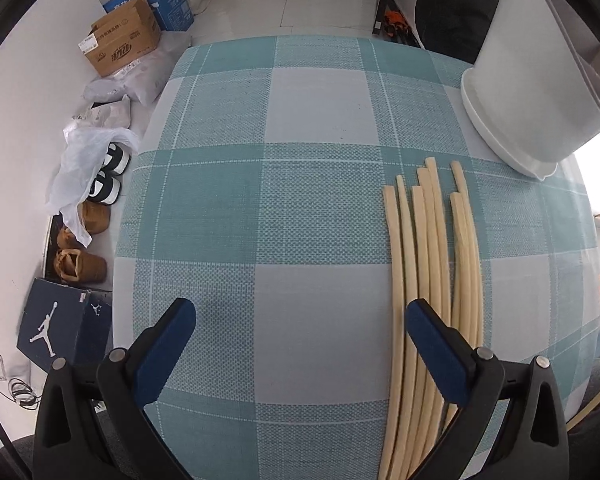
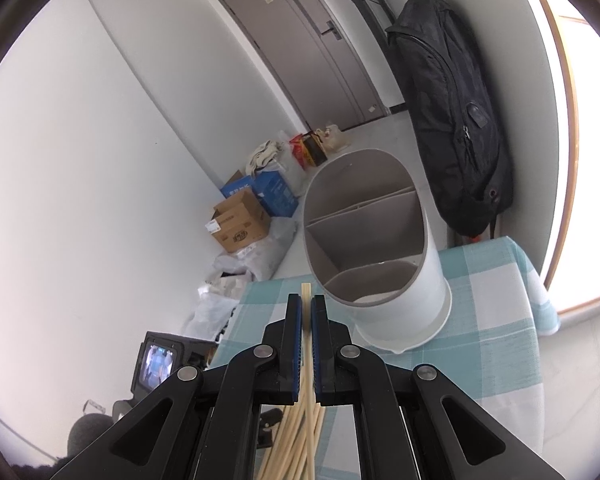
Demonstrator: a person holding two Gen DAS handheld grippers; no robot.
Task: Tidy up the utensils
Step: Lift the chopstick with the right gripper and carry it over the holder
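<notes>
First chopsticks gripped, holder not yet filled

The right gripper [image 2: 307, 312] pinches a pair of chopsticks [image 2: 306, 292], with the empty-looking divided holder [image 2: 428, 280] at one o'clock. Only the left wrist view shows the left gripper [image 1: 300, 316] wide open and the remaining chopsticks [image 1: 432, 264] at two o'clock on the tablecloth [image 1: 300, 120].

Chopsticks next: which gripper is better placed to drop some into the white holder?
Right. The right gripper is shut on a chopstick aimed toward the holder; the left gripper is open, holding nothing.
</notes>
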